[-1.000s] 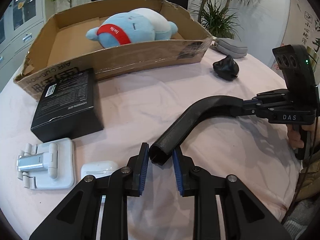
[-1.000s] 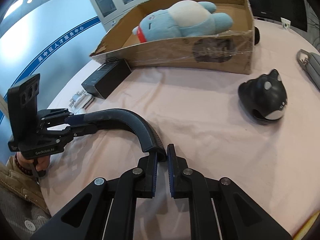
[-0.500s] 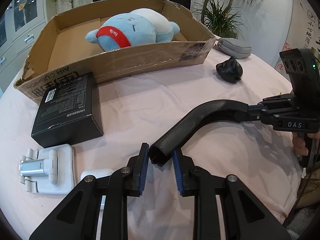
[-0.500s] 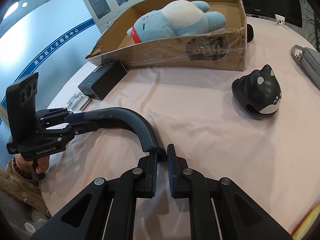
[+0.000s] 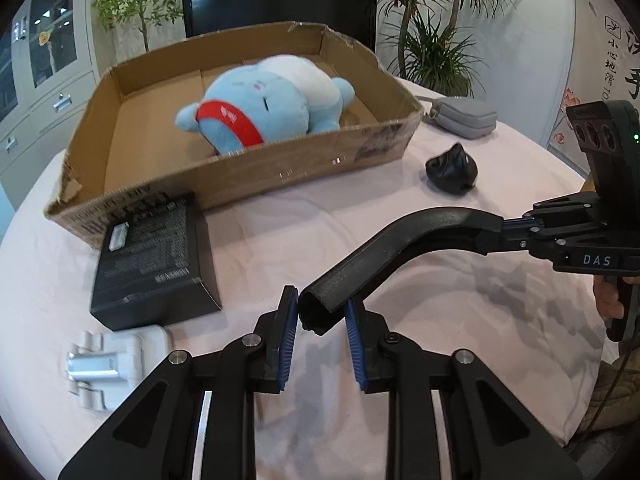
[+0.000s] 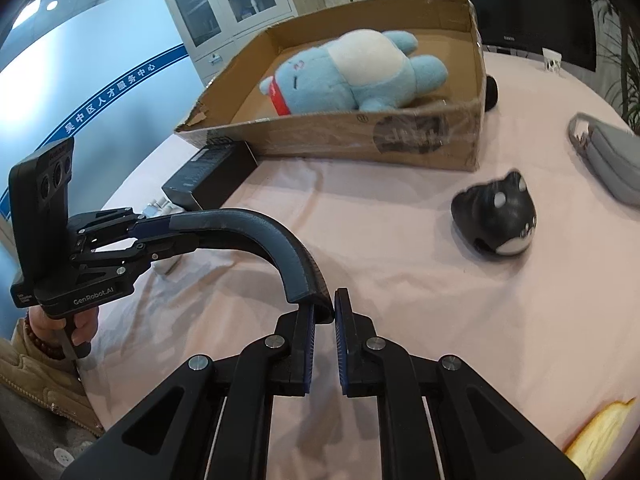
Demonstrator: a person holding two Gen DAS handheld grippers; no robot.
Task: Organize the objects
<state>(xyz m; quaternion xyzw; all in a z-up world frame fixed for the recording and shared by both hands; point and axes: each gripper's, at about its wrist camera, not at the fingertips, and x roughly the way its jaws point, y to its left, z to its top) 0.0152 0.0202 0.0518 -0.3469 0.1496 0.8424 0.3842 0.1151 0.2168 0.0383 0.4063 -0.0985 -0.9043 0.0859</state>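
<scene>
Curved black bar [image 5: 400, 248] hangs above the pink tablecloth [image 5: 280, 232], one end pinched in the left gripper [image 5: 321, 322], the other clamped in the right gripper [image 6: 324, 322]. Beyond lie a black box [image 5: 152, 252] and black cat figure [image 6: 496, 220]. Farthest, a cardboard tray [image 5: 304, 164] holds a blue plush [image 5: 272, 104].

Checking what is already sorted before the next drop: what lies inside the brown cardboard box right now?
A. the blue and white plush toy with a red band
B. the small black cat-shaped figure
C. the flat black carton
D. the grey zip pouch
A: the blue and white plush toy lies alone inside the brown cardboard box; the other three lie outside it on the pink tablecloth.
</scene>
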